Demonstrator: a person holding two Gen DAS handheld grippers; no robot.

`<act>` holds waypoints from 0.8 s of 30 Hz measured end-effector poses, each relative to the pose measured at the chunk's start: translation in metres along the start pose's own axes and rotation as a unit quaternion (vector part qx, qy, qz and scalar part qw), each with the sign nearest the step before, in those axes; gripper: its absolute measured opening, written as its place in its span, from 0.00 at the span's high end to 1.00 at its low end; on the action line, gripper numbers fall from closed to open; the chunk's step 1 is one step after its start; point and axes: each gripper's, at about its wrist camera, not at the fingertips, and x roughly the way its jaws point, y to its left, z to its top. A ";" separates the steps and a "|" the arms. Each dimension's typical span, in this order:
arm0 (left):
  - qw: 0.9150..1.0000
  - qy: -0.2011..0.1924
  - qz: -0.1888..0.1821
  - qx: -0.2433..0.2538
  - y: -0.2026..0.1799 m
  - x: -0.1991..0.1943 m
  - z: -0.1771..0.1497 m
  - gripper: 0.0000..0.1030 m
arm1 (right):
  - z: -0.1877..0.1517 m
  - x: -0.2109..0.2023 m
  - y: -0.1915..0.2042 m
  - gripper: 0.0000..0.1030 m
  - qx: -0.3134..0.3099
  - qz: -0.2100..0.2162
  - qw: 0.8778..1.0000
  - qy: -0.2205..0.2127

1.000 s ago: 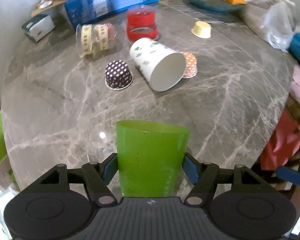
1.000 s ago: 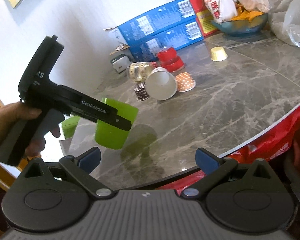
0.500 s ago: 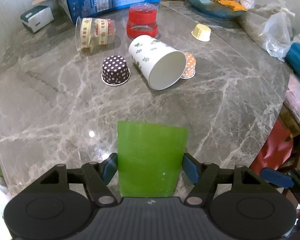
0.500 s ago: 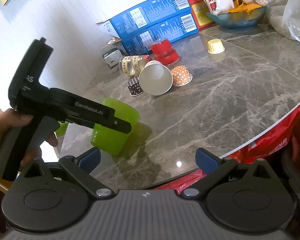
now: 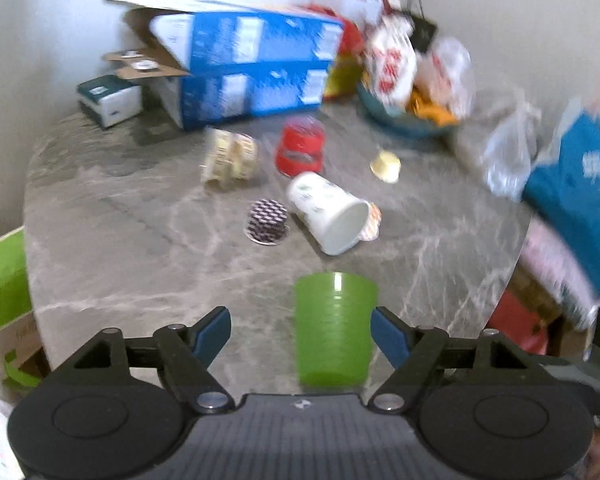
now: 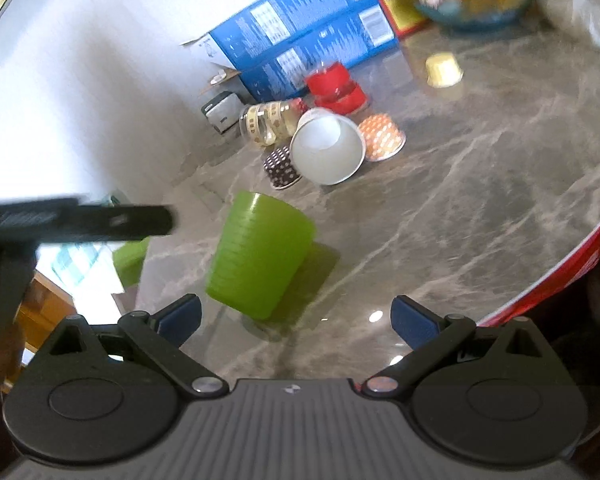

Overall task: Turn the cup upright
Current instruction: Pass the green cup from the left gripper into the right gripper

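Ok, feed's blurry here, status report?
Both grippers open. Green cup upright on table, released. White paper cup lying on its side beyond.

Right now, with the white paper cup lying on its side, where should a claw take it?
Probably pinch the white paper cup across its side wall, mid-body, from above: it lies mouth toward the cameras, and the dark dotted cup and orange cup flank it.

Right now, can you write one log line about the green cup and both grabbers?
green cup: standing upright on marble table, released | left gripper: open, beside cup | right gripper: open, empty | white paper cup: on its side
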 end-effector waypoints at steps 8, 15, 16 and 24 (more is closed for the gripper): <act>0.997 -0.058 -0.035 -0.048 0.055 -0.029 -0.035 0.22 | 0.023 0.039 0.025 0.01 0.052 -0.031 0.998 0.019; 0.989 -0.109 -0.078 -0.068 0.077 -0.046 -0.057 0.22 | 0.030 0.057 0.045 0.02 0.055 -0.081 0.995 0.016; 0.988 -0.111 -0.083 -0.071 0.079 -0.046 -0.059 0.22 | 0.031 0.060 0.046 0.03 0.057 -0.088 0.994 0.019; 0.983 -0.117 -0.102 -0.102 0.104 -0.046 -0.078 0.22 | 0.037 0.078 0.047 0.17 0.048 -0.125 0.990 0.046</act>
